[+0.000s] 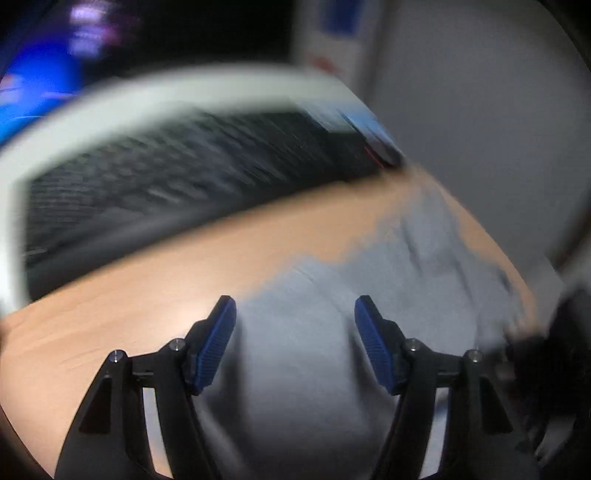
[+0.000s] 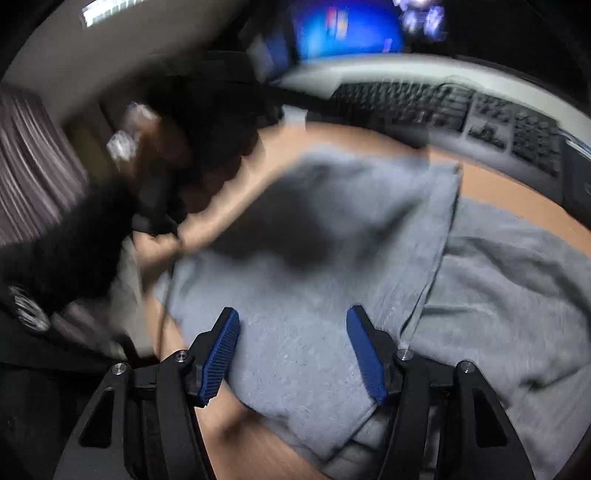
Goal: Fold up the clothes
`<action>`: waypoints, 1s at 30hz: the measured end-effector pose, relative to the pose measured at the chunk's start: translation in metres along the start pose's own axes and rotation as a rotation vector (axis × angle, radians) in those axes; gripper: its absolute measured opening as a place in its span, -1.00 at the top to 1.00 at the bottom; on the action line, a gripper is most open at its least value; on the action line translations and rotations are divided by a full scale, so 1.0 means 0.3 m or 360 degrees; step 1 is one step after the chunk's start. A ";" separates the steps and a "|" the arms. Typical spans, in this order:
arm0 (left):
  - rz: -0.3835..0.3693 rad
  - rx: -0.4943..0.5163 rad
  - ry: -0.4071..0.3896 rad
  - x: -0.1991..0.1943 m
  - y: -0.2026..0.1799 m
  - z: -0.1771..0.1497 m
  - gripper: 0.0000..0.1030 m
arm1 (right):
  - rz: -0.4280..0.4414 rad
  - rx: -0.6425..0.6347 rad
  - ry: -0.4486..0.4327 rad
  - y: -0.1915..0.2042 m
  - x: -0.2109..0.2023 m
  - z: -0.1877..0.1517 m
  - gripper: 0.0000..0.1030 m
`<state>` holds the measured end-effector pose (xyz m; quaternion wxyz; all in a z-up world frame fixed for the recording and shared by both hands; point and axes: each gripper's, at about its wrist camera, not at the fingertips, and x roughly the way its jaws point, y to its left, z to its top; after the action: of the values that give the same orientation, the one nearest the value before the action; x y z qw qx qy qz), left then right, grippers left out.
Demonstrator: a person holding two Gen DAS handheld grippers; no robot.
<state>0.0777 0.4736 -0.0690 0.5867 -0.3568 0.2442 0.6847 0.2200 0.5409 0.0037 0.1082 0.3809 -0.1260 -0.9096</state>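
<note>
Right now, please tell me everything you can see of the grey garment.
The garment is grey, soft, fleece-like cloth lying on the wooden desk. One panel is folded over the rest, with a straight hemmed edge running diagonally. It looks rumpled at the right. Both tongs hang open above it, gripping nothing.

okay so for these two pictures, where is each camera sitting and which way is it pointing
Left wrist: on the left gripper, looking along its open blue fingers over the grey garment and wooden desk toward a keyboard.
Right wrist: on the right gripper, fingers open, looking down on the garment's folded part, keyboard and blue screen beyond; a blurred dark arm shows at left.
Shared: garment, desk, keyboard.
</note>
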 end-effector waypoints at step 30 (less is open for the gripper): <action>0.0223 -0.0047 -0.0140 -0.152 -0.265 -0.404 -1.00 | -0.0906 0.0315 -0.0012 -0.239 -0.173 -0.113 -0.93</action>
<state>0.1826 0.3688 -0.1029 0.5421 -0.3172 0.2324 0.7426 0.2727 0.6188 -0.0070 -0.1893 0.4061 -0.1026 -0.8881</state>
